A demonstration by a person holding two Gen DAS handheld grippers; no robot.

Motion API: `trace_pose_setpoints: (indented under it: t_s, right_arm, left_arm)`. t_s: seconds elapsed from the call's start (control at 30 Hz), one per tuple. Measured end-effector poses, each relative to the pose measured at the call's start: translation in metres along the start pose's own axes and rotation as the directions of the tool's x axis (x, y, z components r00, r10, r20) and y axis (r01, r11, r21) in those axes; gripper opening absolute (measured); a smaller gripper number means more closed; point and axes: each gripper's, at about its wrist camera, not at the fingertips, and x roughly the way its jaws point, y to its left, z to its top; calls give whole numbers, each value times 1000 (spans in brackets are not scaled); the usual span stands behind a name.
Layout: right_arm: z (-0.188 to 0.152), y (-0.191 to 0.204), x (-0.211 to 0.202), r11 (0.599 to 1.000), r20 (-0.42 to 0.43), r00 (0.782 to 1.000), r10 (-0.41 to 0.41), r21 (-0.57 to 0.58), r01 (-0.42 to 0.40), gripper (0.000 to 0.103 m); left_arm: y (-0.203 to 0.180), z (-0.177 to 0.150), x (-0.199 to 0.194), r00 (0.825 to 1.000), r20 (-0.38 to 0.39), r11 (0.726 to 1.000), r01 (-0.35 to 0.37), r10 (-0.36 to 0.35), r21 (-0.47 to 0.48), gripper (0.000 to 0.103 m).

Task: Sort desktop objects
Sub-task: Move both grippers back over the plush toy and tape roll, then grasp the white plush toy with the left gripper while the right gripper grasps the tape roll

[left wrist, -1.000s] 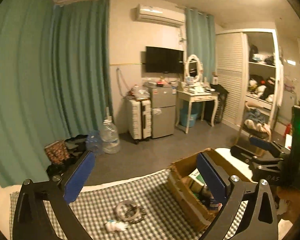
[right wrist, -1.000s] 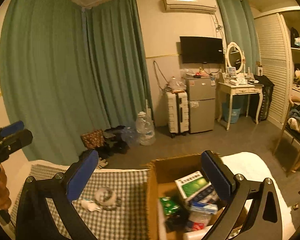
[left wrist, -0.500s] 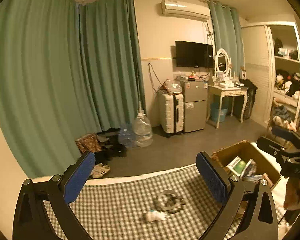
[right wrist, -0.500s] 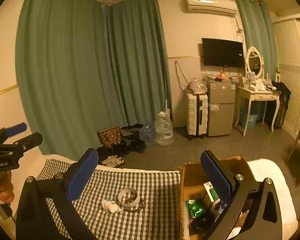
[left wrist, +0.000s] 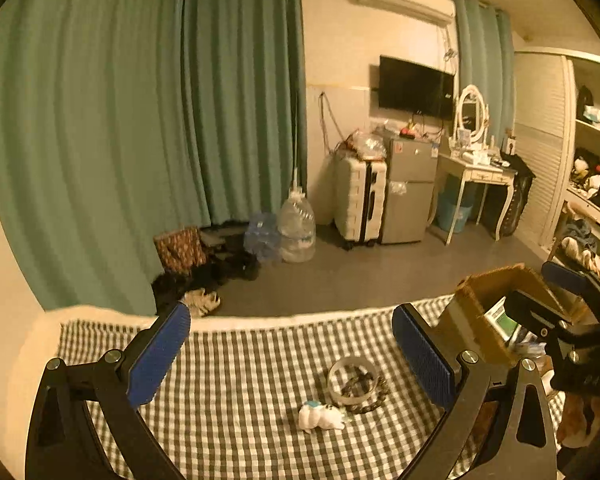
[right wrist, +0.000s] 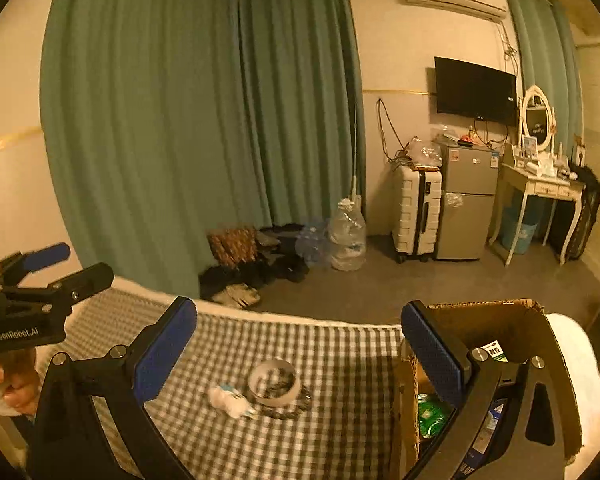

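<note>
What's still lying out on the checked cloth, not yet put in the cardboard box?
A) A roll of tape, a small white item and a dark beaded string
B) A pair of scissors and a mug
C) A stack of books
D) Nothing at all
A: the roll of tape, the small white item and the dark beaded string lie together on the checked cloth, left of the cardboard box.

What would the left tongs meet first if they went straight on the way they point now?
Probably nothing on the table: the open left tongs aim over the checkered tablecloth toward the floor beyond; the white tape ring lies lower. Depth is unclear.
</note>
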Motion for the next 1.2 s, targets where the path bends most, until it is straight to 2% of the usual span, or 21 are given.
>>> trace_pose_setpoints:
  t_s: [0.3,0.47,0.57,0.63,0.7,0.77,0.83,0.9,1.0,1.03,1.13,1.2]
  right_arm:
    - [-45,19,67,996,-99,995,29,-86,-37,103]
    - [-74,19,118,995,-200,978,50,-80,-67,103]
    - [-92,16,146,995,-229,973,10,-99,-34,103]
    - [-103,13,161,995,-252,968,20,-86,-43,101]
    - [-110,11,172,995,-271,962,24,-84,-48,94]
    - [-120,9,189,995,-302,953,4,-97,-35,81]
    - [-130,6,205,994,-344,939,5,-98,-41,73]
    - [-134,4,213,994,-356,934,-3,-105,-36,69]
    - [-139,2,226,995,-379,925,-4,-96,-35,59]
    - [-140,3,230,995,-388,922,-9,-97,-32,53]
    - [-147,7,241,993,-425,905,-27,-116,-24,39]
    - [-149,8,244,992,-440,897,-30,-120,-26,28]
  left_arm:
    - [24,-62,74,990,-140,999,-10,5,-32,103]
    - [33,-101,109,979,-204,998,10,-24,-68,103]
    - [31,-127,125,973,-227,999,31,-40,-45,103]
    - [26,-141,133,970,-236,999,47,-50,-20,103]
    - [19,-154,139,969,-238,997,71,-71,-9,103]
    - [11,-161,142,967,-232,994,112,-110,-6,103]
    - [0,-168,150,961,-244,991,137,-131,7,103]
    - [-8,-171,157,953,-259,987,163,-155,10,103]
    - [-16,-173,168,950,-270,986,167,-155,21,103]
    - [-16,-174,171,948,-277,986,167,-154,22,103]
    - [-20,-179,187,924,-350,983,178,-155,35,103]
    - [-16,-182,189,921,-348,980,196,-177,20,87]
